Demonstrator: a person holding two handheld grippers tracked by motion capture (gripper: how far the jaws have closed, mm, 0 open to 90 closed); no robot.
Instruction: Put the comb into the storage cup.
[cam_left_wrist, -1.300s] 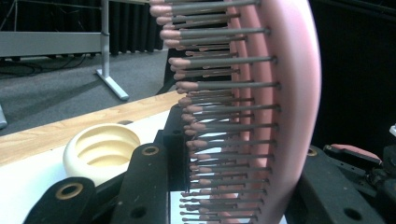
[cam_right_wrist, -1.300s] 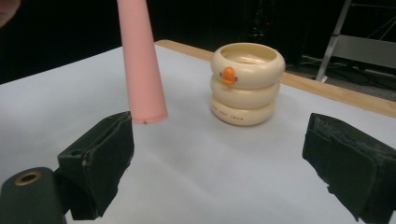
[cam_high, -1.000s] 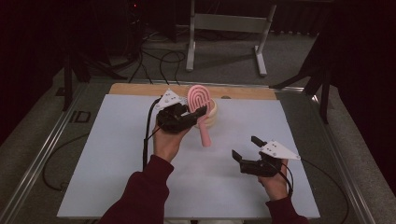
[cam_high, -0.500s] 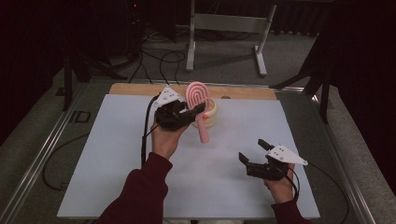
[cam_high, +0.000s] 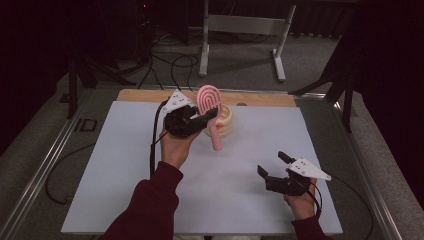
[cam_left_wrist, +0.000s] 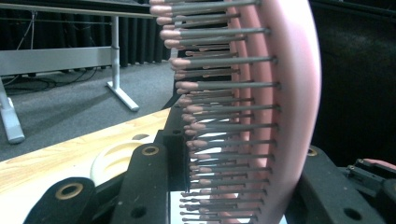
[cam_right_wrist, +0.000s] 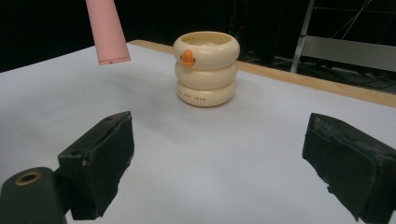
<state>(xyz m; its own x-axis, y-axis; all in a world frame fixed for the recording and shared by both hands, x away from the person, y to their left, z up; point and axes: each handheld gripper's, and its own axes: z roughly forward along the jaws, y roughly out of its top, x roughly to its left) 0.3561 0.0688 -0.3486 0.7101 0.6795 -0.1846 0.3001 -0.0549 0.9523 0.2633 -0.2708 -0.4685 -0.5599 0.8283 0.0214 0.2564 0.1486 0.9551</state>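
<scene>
At the near right of the table (cam_high: 125, 200), the right gripper (cam_high: 276, 165) is held low w/ jaws spread wide, nothing between them. Further in, the hairbrush (cam_high: 211, 107) is pinched at its head by the left gripper (cam_high: 210, 116), lifted clear of the table, handle hanging down, approx. upright. Just behind it, the cream holder (cam_high: 226, 120), shaped as stacked rings, is seen standing near the far edge. Judged so far: pick-up done; brush not yet lowered into the holder, likely the step left.
</scene>
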